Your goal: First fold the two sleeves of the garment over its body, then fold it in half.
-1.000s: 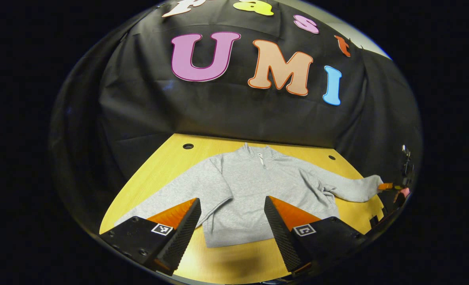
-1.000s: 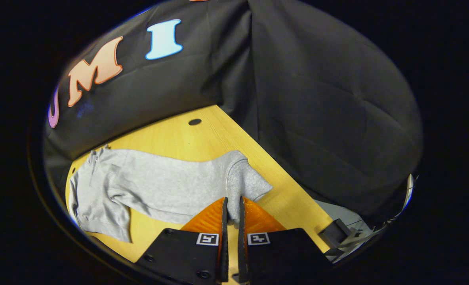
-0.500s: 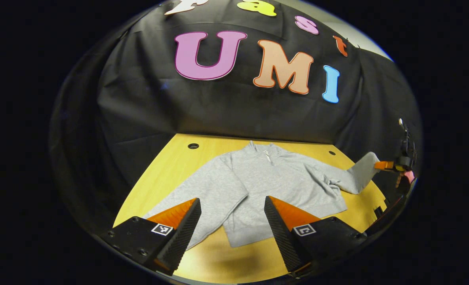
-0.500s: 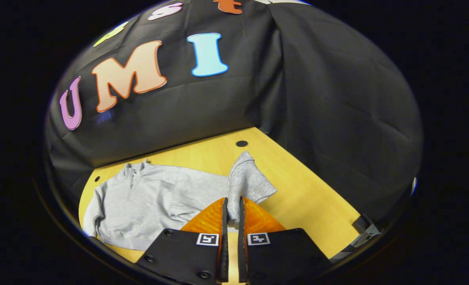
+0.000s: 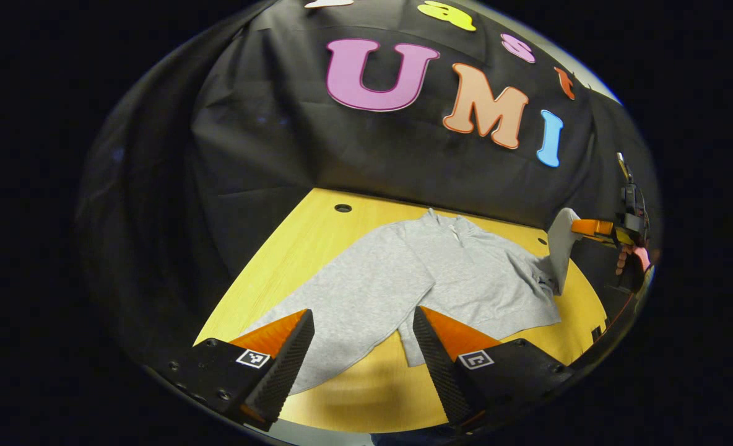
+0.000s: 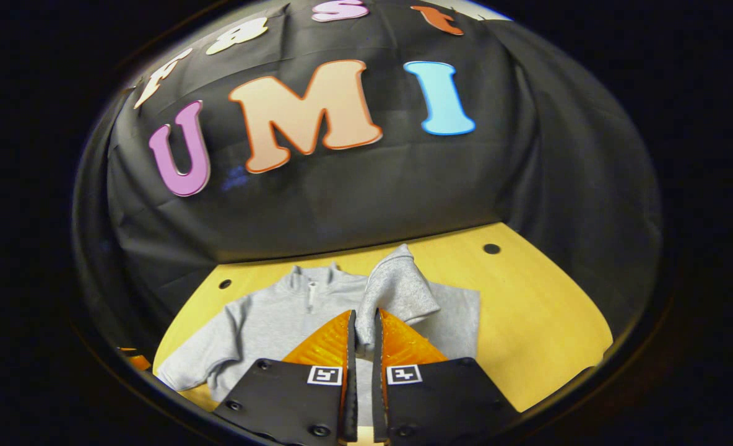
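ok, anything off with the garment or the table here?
Nothing stands out. The grey zip-neck sweatshirt lies flat on the yellow wooden table; its one sleeve is lifted, pinched in the right tool, as folding needs. The left tool is open.

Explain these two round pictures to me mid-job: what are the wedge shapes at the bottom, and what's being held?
Each picture comes from a camera riding on a hand-held two-finger gripper, looking along its fingers; those are the wedges. The left gripper view shows the left gripper open above the yellow wooden table, where a grey zip-neck sweatshirt lies flat. Far right there, the other gripper lifts one sleeve. In the right gripper view, the right gripper is shut on that grey sleeve cuff, carrying it over the sweatshirt's body. The other sleeve lies unfolded.
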Demonstrator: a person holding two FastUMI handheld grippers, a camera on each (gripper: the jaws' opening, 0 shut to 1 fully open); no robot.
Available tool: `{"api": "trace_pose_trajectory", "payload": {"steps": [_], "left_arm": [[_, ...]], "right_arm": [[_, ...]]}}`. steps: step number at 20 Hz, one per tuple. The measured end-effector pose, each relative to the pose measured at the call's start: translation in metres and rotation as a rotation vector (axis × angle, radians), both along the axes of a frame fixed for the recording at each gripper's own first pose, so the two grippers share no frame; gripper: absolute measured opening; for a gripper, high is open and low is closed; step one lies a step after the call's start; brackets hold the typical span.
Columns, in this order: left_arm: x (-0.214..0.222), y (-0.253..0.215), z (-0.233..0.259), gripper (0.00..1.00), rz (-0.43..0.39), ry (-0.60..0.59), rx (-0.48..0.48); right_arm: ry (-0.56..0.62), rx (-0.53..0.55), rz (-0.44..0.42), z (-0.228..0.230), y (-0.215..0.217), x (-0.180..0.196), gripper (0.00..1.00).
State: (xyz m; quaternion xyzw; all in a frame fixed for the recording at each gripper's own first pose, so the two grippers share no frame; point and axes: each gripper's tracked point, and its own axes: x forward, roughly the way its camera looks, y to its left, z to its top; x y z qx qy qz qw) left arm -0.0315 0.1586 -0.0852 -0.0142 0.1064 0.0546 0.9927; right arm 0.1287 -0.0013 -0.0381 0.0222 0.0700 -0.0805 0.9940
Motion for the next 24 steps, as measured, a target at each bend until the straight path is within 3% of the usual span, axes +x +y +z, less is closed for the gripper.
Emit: {"api": "trace_pose_trajectory", "payload": {"steps": [7, 15, 23, 24], "left_arm": [[-0.015, 0.040, -0.022, 0.94, 0.092, 0.016, -0.039], [-0.029, 0.060, -0.059, 0.94, 0.174, 0.068, -0.069], [-0.033, 0.085, -0.098, 0.94, 0.260, 0.125, -0.089], [-0.034, 0.089, -0.100, 0.94, 0.273, 0.122, -0.094]], "right_arm": [[-0.011, 0.003, 0.240, 0.000, 0.133, 0.061, 0.12], [0.052, -0.024, 0.490, -0.031, 0.278, 0.116, 0.11], [0.194, -0.160, 0.565, -0.087, 0.363, 0.188, 0.12], [0.210, -0.177, 0.573, -0.093, 0.359, 0.184, 0.12]]}}
